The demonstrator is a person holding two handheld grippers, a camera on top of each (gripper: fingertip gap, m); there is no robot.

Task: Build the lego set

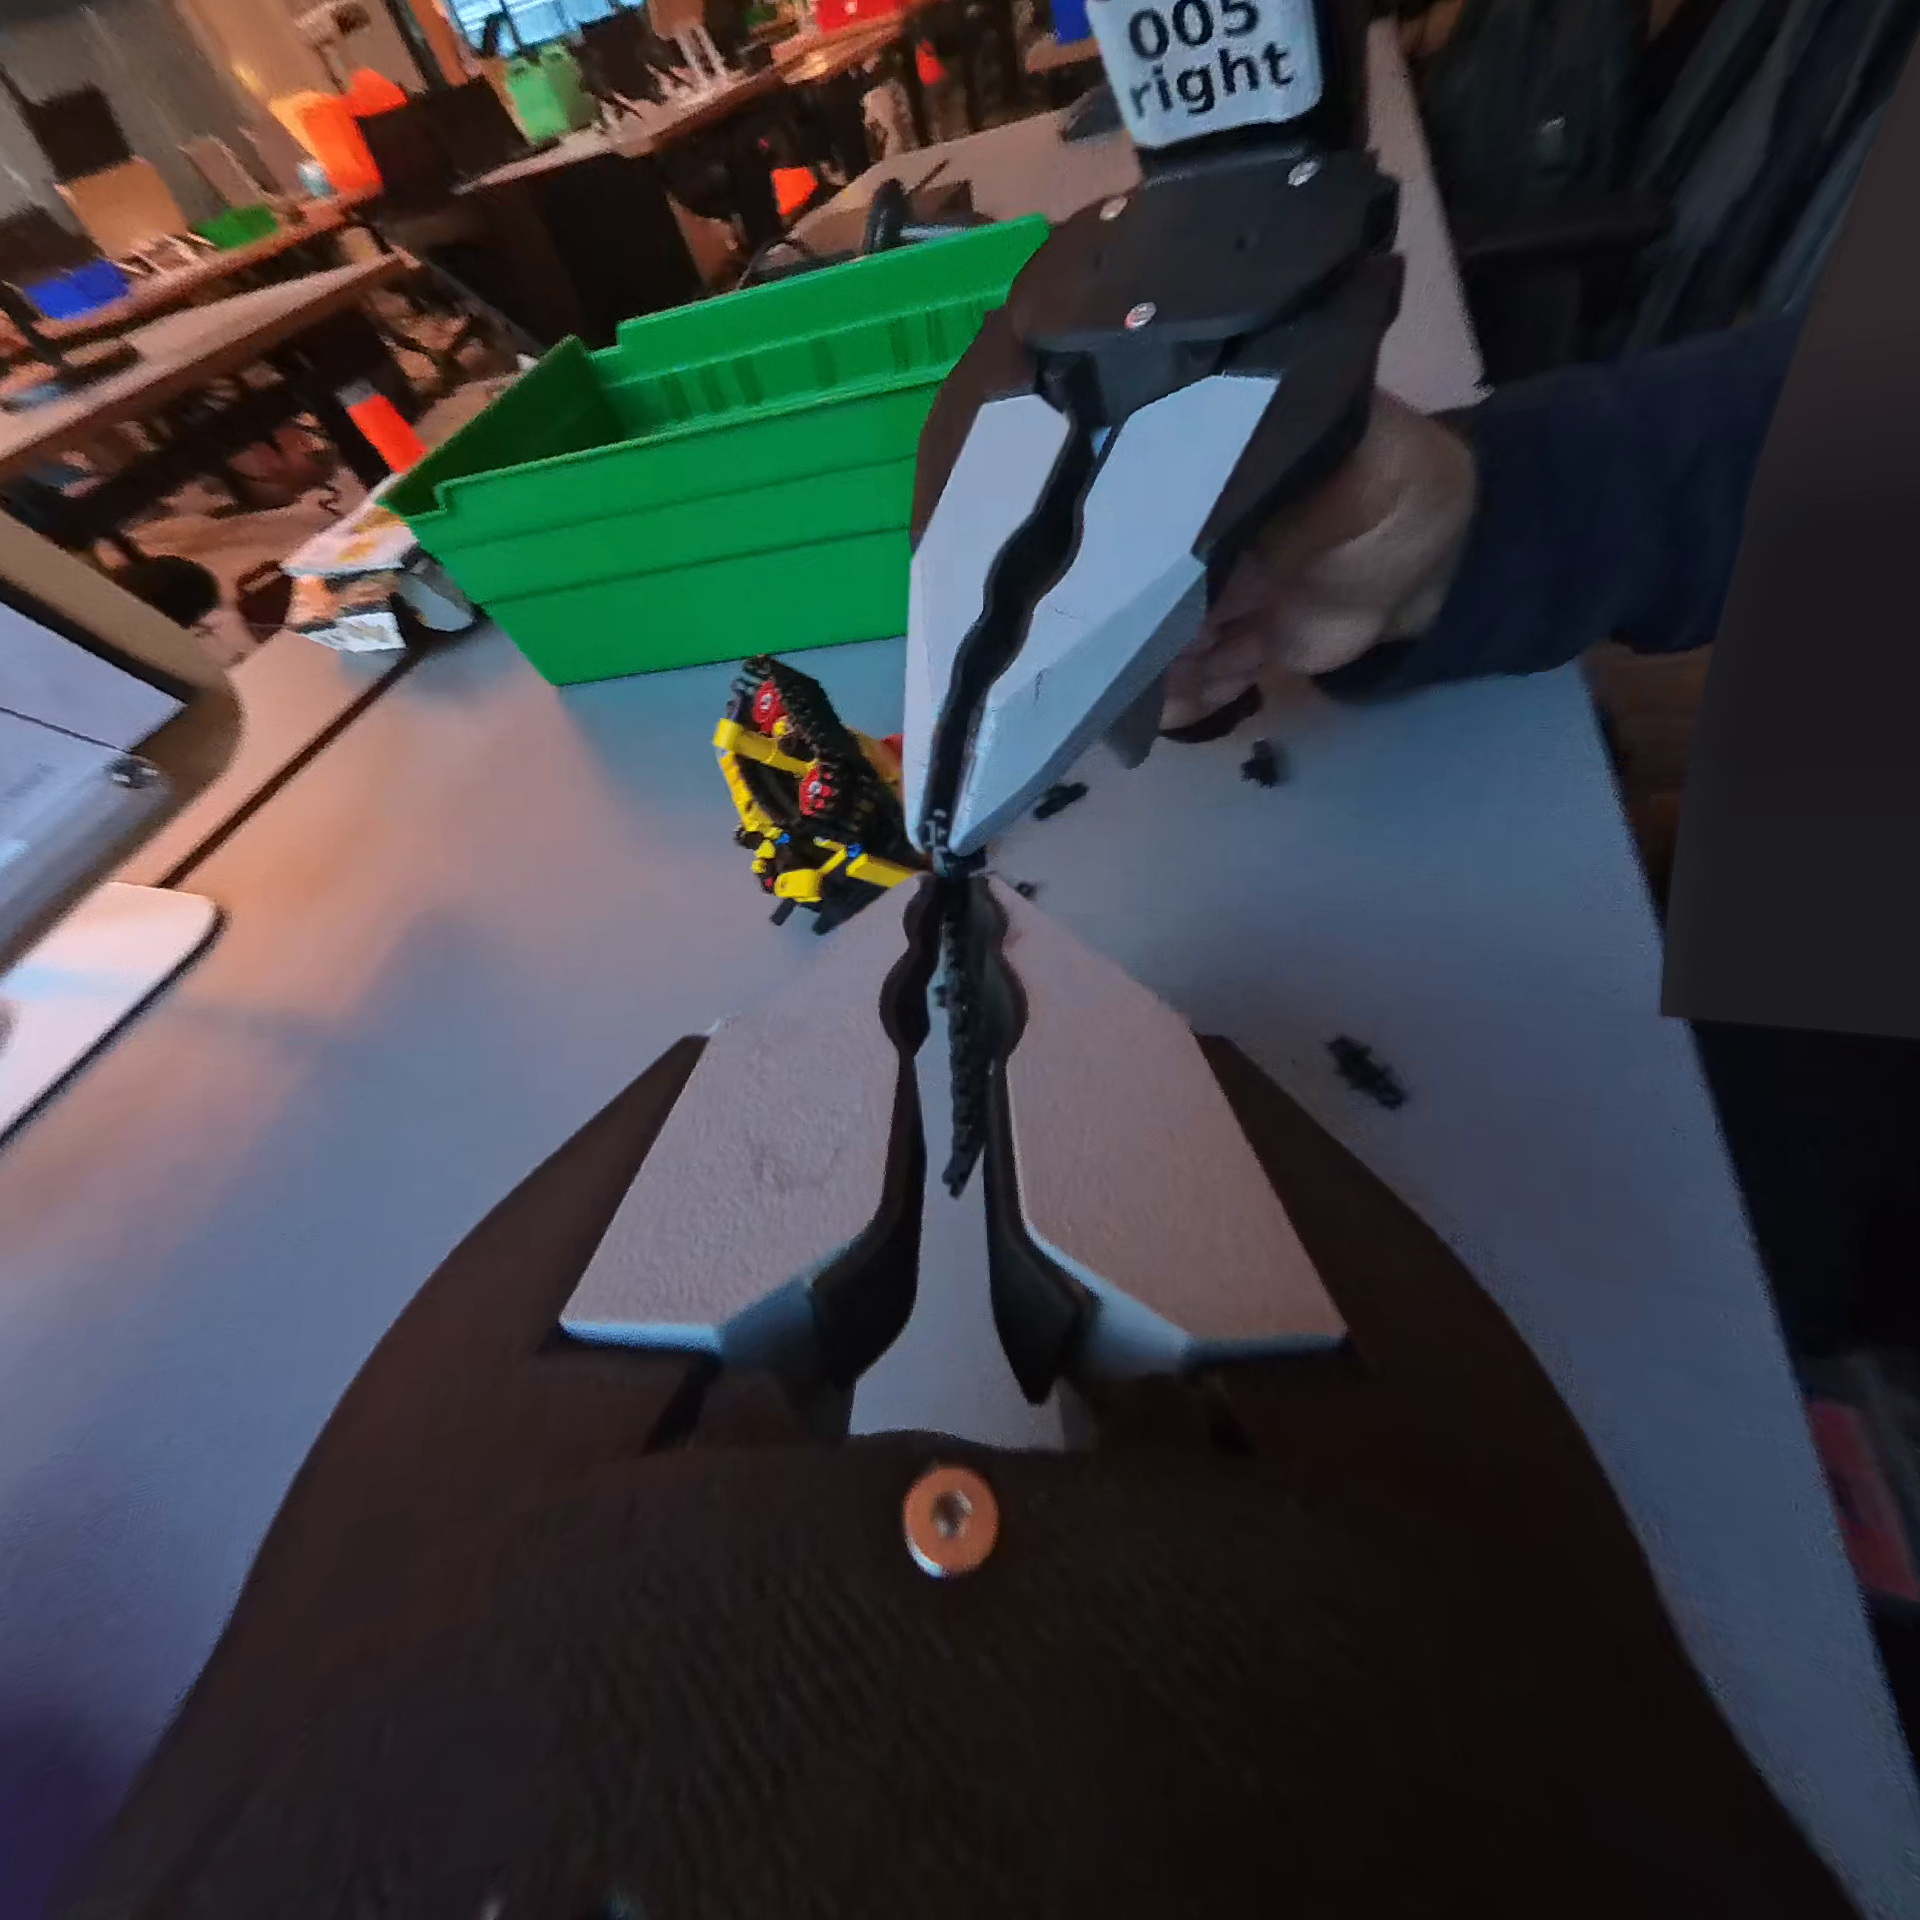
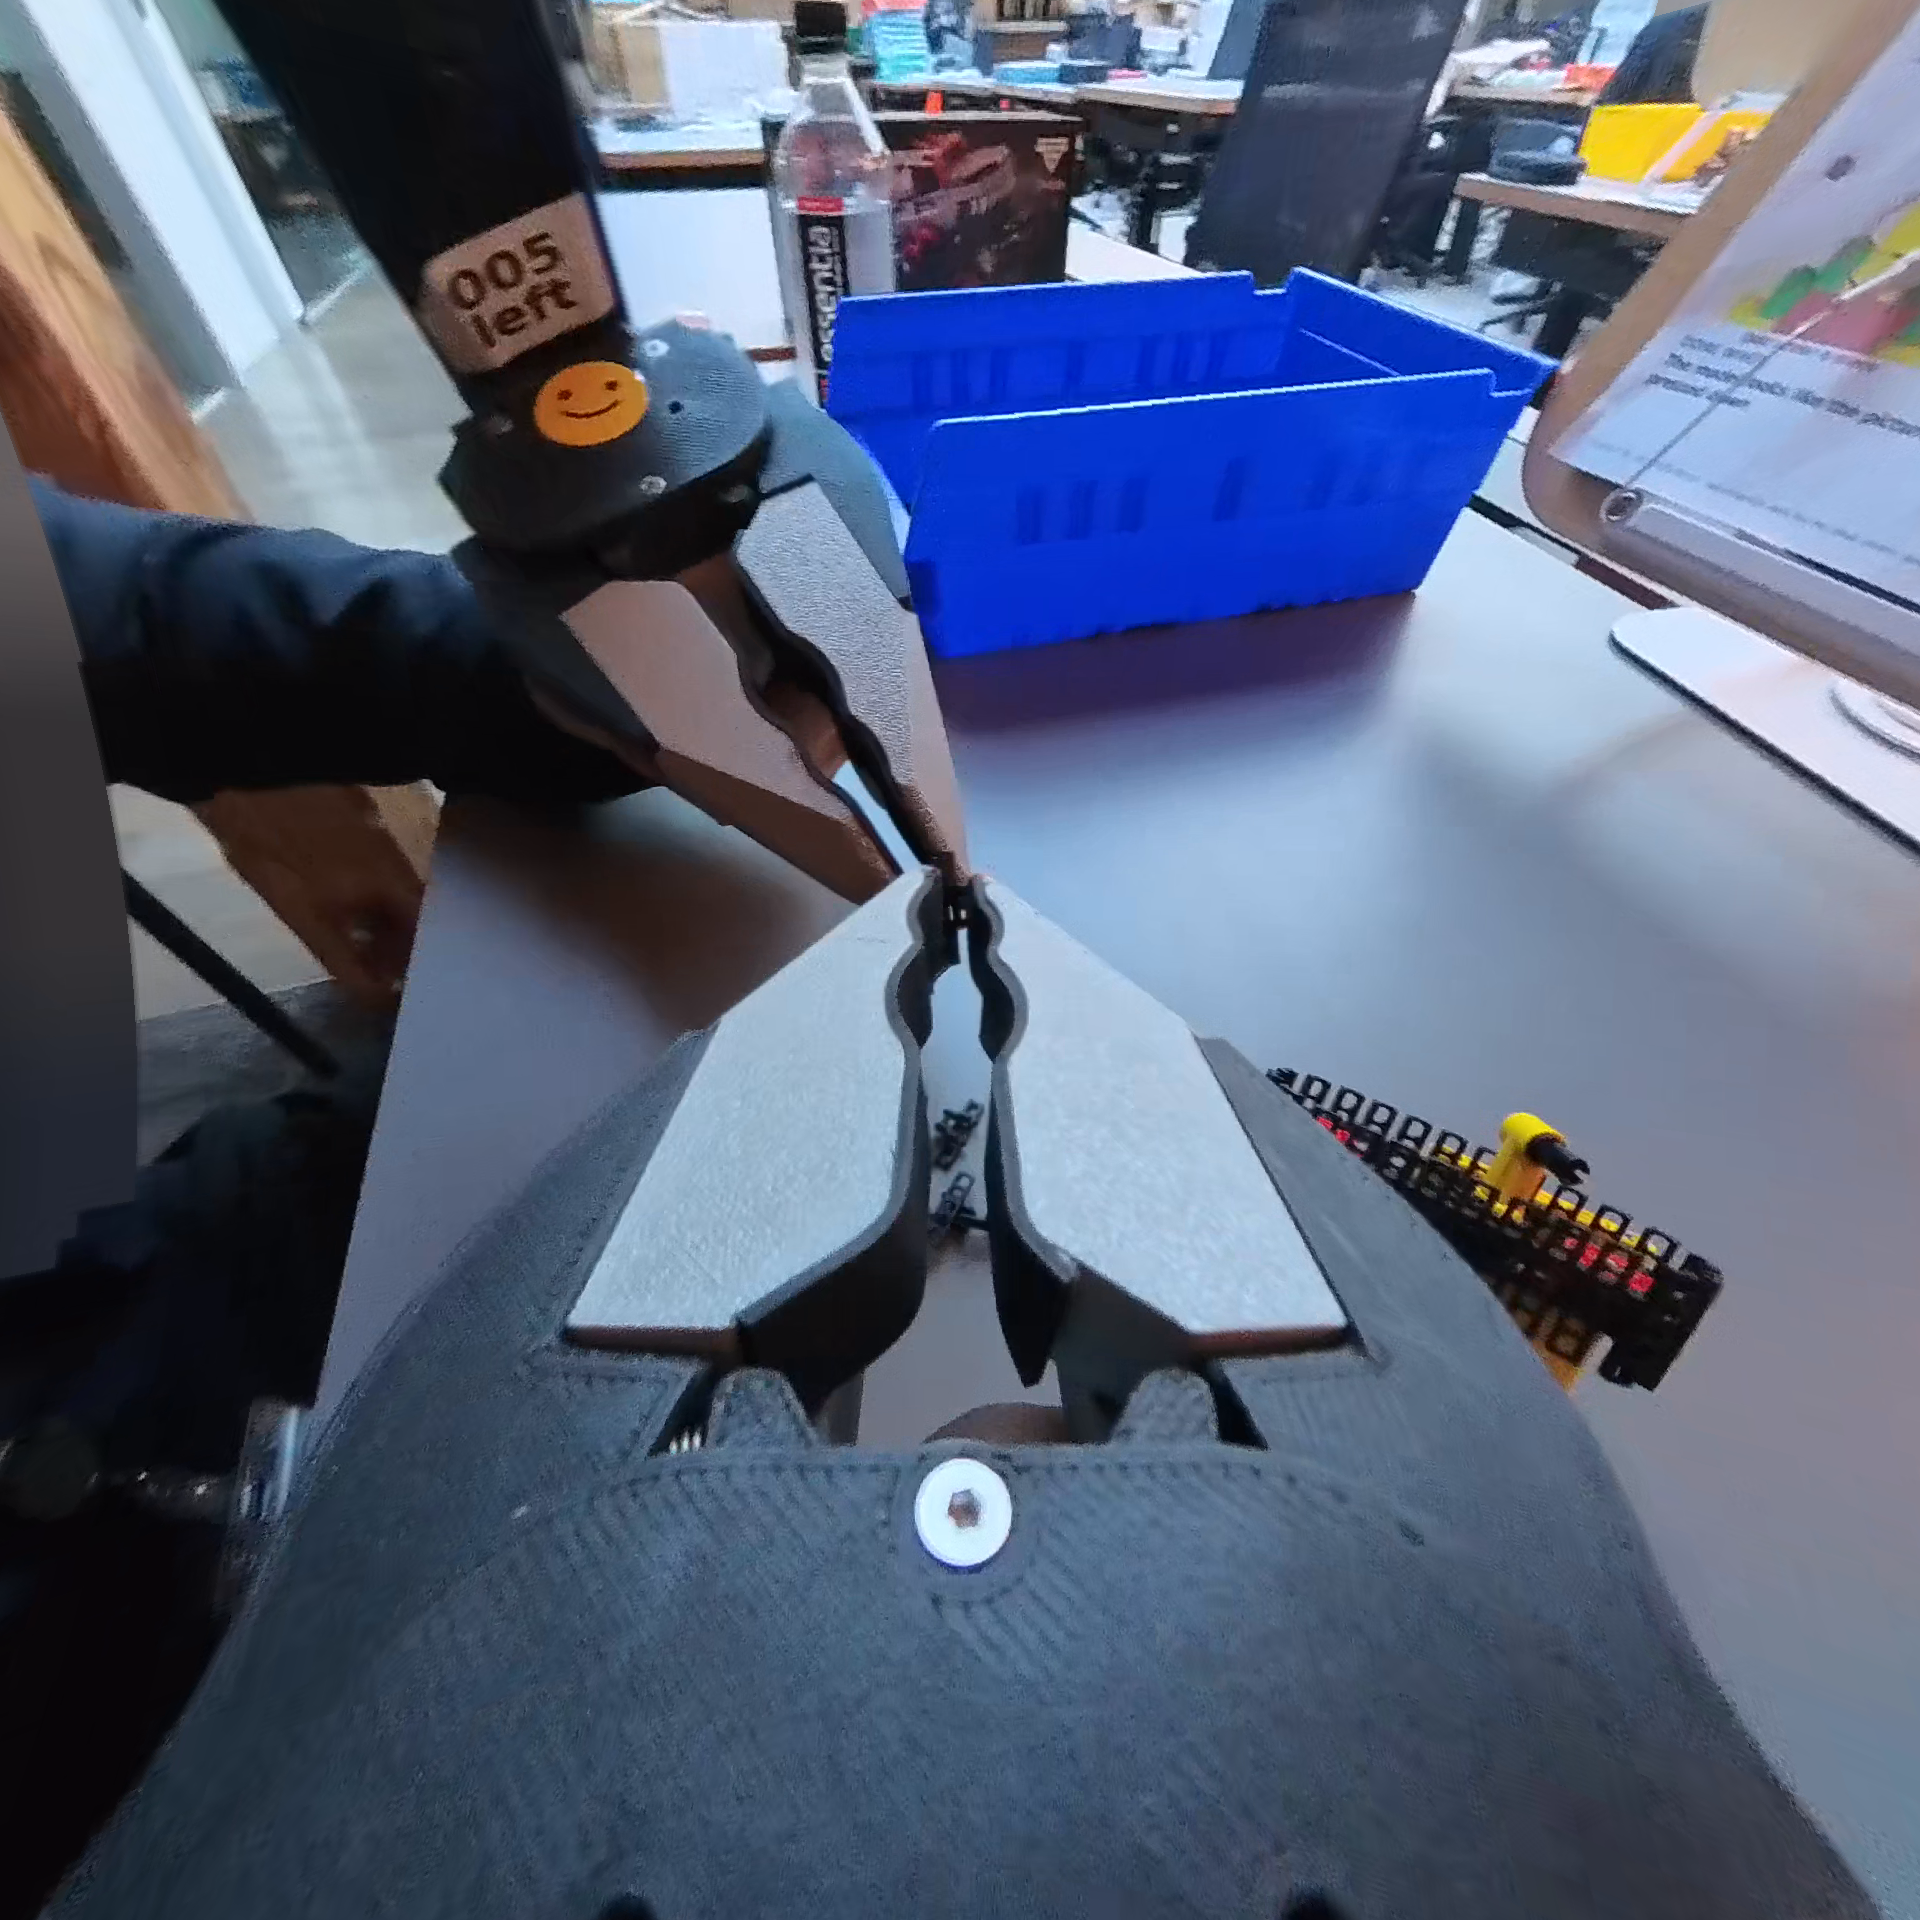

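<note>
Two grippers | left gripper (image 1: 951, 904), right gripper (image 2: 956, 899): jaws grasping one black track strip (image 1: 966, 1039) | one model (image 1: 805, 795)

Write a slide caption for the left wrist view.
Left gripper and right gripper meet tip-to-tip, pinching black track links above the table.

We carry two matching grippers: the left gripper (image 1: 951, 904) and right gripper (image 2: 956, 899) each have a ribbed black body, pale grey fingers with wavy black pads, one silver screw and a lettered tag. The left bears an orange smiley sticker (image 2: 590, 403). Our sleeves (image 2: 270, 649) are dark navy.
</note>
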